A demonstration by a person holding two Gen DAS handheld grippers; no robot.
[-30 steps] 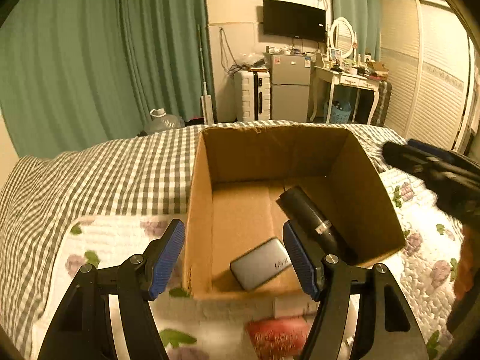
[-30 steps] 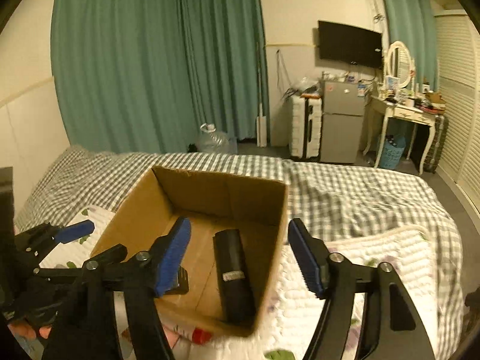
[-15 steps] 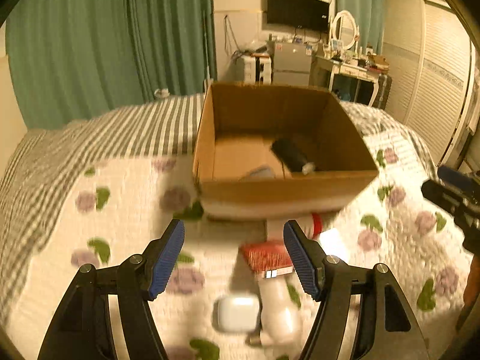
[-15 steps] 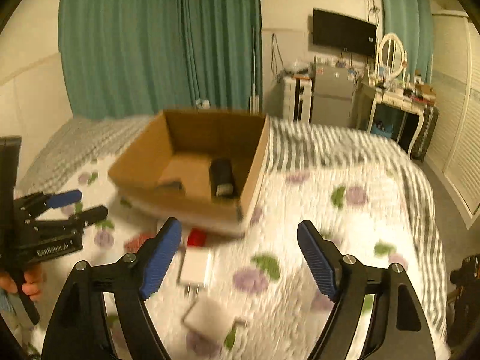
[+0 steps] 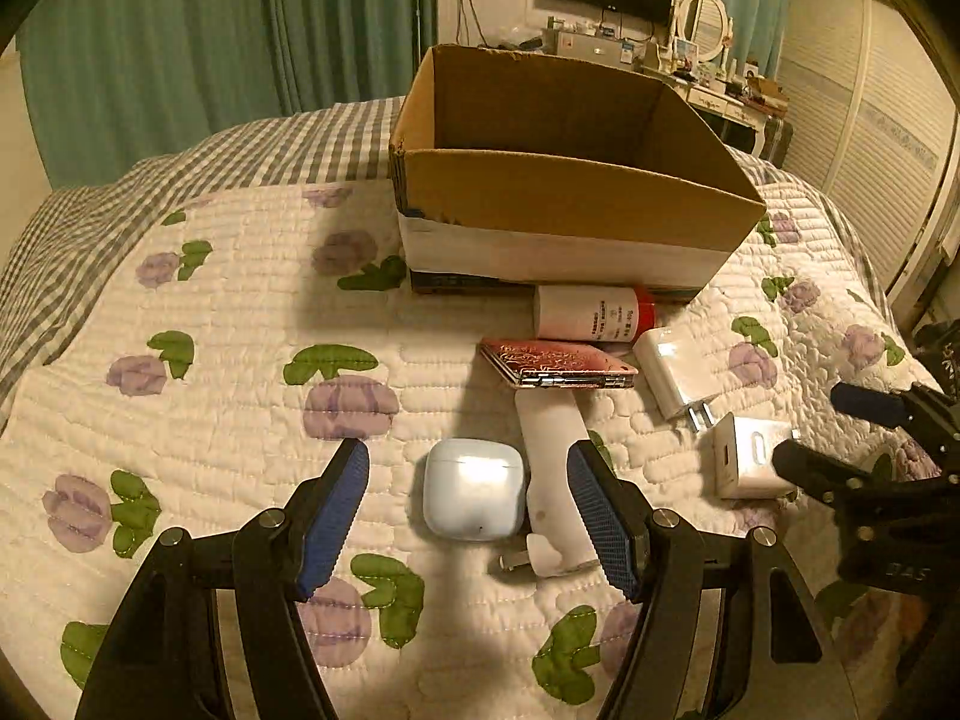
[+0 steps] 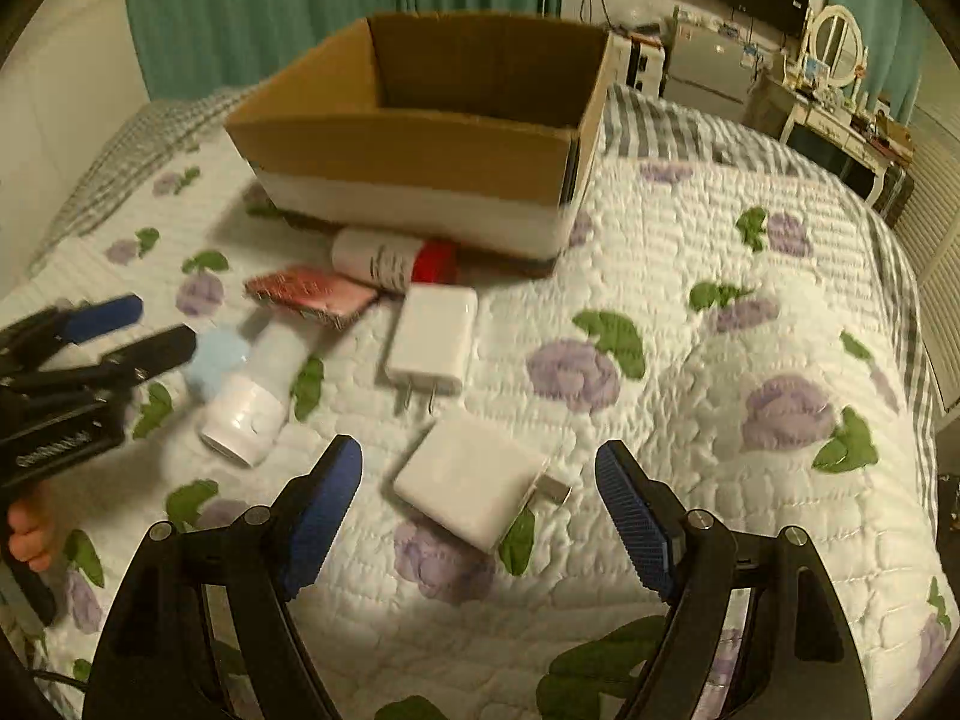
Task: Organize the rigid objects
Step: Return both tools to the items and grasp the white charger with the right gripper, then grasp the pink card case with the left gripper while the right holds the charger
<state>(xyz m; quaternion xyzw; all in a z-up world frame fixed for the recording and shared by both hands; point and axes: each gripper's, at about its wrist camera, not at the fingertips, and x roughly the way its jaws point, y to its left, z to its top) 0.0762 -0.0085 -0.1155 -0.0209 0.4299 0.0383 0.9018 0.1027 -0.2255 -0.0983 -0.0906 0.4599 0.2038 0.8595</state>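
Left gripper (image 5: 468, 501): spread wide, holding nothing, poised above the earbud case (image 5: 472, 496), which lies on the quilt (image 5: 240, 372) between its 2 blue pads.
Right gripper (image 6: 480, 519): spread wide, holding nothing, over the flat white charger (image 6: 471, 478).
Cardboard box (image 5: 564, 192): upright on the bed behind the loose items.
Other items: red-capped bottle (image 5: 594, 313), red case (image 5: 558, 363), white plug adapter (image 6: 433, 341), white tube (image 5: 555, 474), all lying on the quilt just in front of the box.

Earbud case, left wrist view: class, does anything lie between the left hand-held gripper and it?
Nothing visible. The left hand-held gripper is open, and the earbud case lies between its fingers on the quilt. A white cylindrical device lies close against the case's right side.
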